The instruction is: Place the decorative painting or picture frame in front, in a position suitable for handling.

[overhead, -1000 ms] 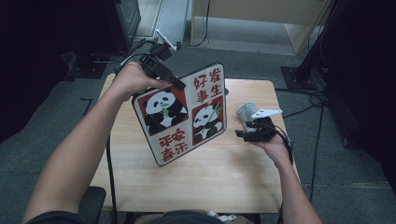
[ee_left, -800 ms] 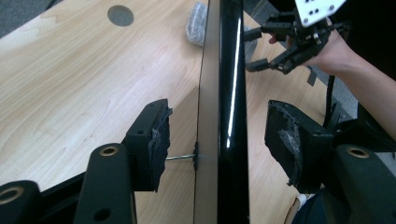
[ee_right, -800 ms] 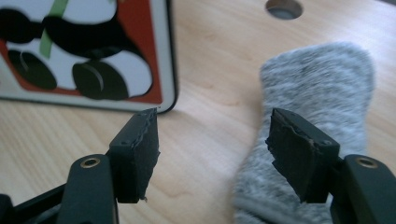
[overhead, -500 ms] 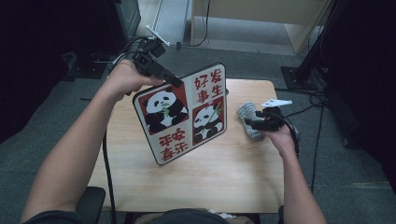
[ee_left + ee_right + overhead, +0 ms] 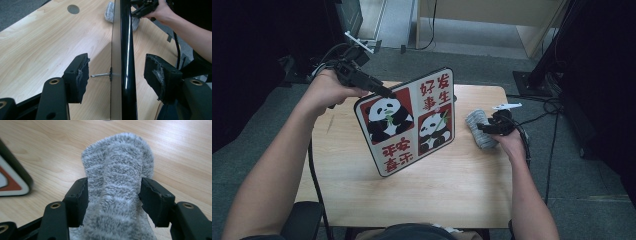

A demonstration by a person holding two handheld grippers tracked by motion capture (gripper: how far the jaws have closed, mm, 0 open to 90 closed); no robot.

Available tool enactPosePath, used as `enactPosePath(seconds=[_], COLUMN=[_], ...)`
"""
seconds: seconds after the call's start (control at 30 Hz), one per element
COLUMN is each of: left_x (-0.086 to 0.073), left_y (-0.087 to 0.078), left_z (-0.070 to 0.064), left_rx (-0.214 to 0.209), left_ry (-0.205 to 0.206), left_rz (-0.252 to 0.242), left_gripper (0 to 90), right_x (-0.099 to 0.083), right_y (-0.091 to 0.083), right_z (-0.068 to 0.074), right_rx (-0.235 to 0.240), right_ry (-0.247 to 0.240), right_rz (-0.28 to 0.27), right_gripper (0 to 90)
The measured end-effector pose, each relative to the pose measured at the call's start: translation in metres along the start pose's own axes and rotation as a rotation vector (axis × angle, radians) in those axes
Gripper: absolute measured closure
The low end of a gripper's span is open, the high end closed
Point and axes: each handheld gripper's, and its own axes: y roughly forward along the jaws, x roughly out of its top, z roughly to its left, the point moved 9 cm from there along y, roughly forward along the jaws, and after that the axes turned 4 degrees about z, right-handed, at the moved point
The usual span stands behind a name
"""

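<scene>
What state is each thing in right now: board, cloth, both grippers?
Panda board: tilted, lower edge on the table.
Grey cloth: bunched, pinched between the right jaws.
Left gripper: jaws open, either side of the board's edge, not touching.
Right gripper: shut on the cloth.

You work at a light wooden table on grey carpet; beyond it stands pale wooden furniture, perhaps a cabinet, amid dark surroundings.
</scene>
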Motion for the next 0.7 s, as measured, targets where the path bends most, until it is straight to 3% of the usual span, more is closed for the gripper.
enactPosePath(seconds=[0.3, 0.37, 0.63, 0.7], left_x=[-0.014, -0.019, -0.031, -0.033], left_y=[-0.012, -0.013, -0.018, -0.018], left_z=[-0.001, -0.002, -0.006, -0.006], left_rx=[-0.001, 0.003, 0.004, 0.003], left_ry=[-0.01, -0.011, -0.007, -0.012], left_rz=[-0.033, -0.039, -0.066, -0.071], left_gripper=[36.3, 36.2, 36.0, 36.0], right_x=[0.0, -0.004, -0.007, -0.007], right_y=[0.022, 0.03, 0.037, 0.038], right_z=[0.002, 0.0, -0.004, -0.005], right_rx=[0.007, -0.008, -0.046, -0.043], right_ry=[0.021, 0.03, 0.018, 0.035], right_rz=[0.036, 0.064, 0.079, 0.072], right_gripper=[46.1, 47.2, 58.0, 60.8])
